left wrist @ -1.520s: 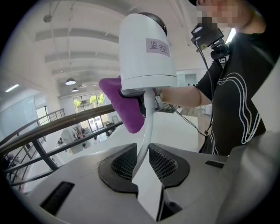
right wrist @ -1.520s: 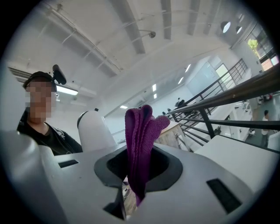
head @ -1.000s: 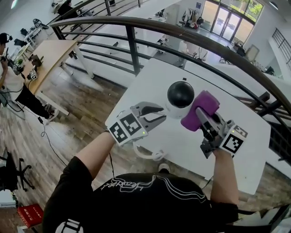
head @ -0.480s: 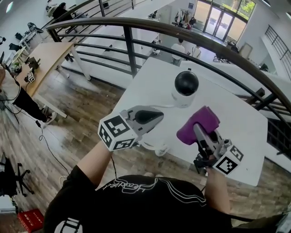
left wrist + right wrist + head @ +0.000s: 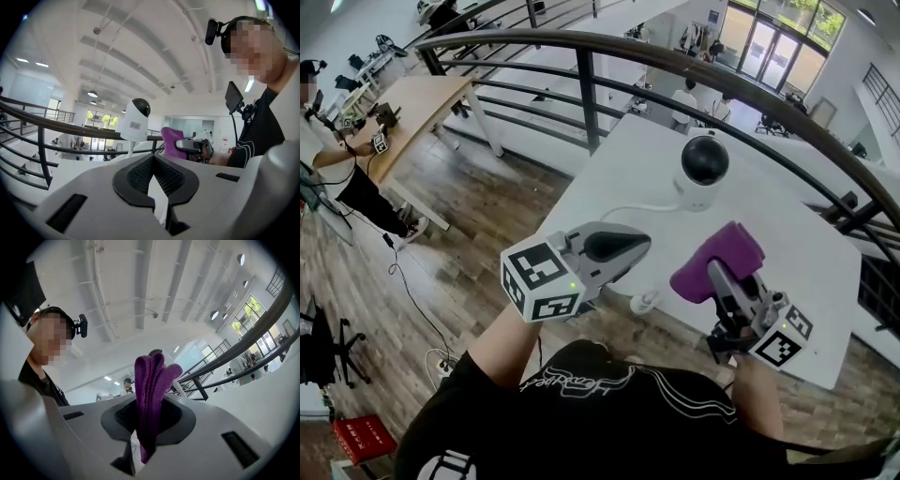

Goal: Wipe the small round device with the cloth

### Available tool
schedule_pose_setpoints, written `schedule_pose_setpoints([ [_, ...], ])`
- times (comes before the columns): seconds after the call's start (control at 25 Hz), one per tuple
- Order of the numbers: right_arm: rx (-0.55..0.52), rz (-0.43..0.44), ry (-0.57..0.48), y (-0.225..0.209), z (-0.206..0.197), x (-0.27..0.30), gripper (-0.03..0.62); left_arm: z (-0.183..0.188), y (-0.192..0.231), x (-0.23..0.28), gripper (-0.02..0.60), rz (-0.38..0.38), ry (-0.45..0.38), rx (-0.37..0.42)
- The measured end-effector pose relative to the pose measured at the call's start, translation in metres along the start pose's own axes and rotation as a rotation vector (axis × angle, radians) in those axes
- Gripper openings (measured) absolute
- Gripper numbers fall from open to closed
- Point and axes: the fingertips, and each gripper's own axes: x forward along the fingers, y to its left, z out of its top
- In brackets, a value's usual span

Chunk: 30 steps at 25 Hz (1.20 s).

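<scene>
While both tools hang over the near side of the white table (image 5: 609, 178), the cloth touches nothing but its own gripper, so I judge the step in hand to be an approach to the device and not a wiping stroke. At left, the left gripper (image 5: 643, 247) has its jaws pressed together on nothing, above the table's near-left edge. Farther in, the small round device (image 5: 703, 169) stands upright close to the far edge, its white cable (image 5: 623, 208) trailing back toward the near side. At right, the right gripper (image 5: 718, 274) pinches the folded purple cloth (image 5: 727, 251), well apart from the device. The next move probably calls for carrying the cloth forward onto the dark dome. Bare tabletop lies between them, but the dark railing (image 5: 581, 56) runs just behind the device, so a hard push could tip it toward that edge
</scene>
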Motion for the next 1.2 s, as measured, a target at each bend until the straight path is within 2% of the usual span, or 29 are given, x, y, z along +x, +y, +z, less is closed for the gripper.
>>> schedule_pose_setpoints([
  [0.12, -0.018, -0.02, -0.034, 0.006, 0.0, 0.01, 0.061, 0.004, 0.008, -0.005, 0.006, -0.043, -0.002, 0.022],
  [0.24, -0.019, -0.076, -0.079, 0.005, 0.002, 0.022, 0.061, 0.005, 0.025, -0.006, 0.006, -0.102, 0.009, 0.034],
  [0.48, -0.064, -0.279, -0.268, 0.005, 0.014, 0.038, 0.061, 0.001, 0.059, 0.001, 0.006, -0.287, 0.071, 0.083],
  [0.68, -0.115, -0.443, -0.415, 0.027, 0.018, 0.017, 0.061, -0.007, 0.046, 0.008, 0.006, -0.439, 0.099, 0.112],
  [0.88, -0.144, -0.517, -0.453, 0.057, 0.035, 0.011, 0.061, 0.021, 0.026, 0.01, 0.007, -0.543, 0.087, 0.144],
  [1.04, -0.162, -0.542, -0.449, 0.052, 0.049, 0.022, 0.061, 0.038, 0.036, 0.019, 0.007, -0.58, 0.077, 0.155],
  [1.2, -0.198, -0.616, -0.468, 0.045, 0.053, 0.035, 0.061, 0.037, 0.05, 0.027, 0.006, -0.666, 0.087, 0.182],
])
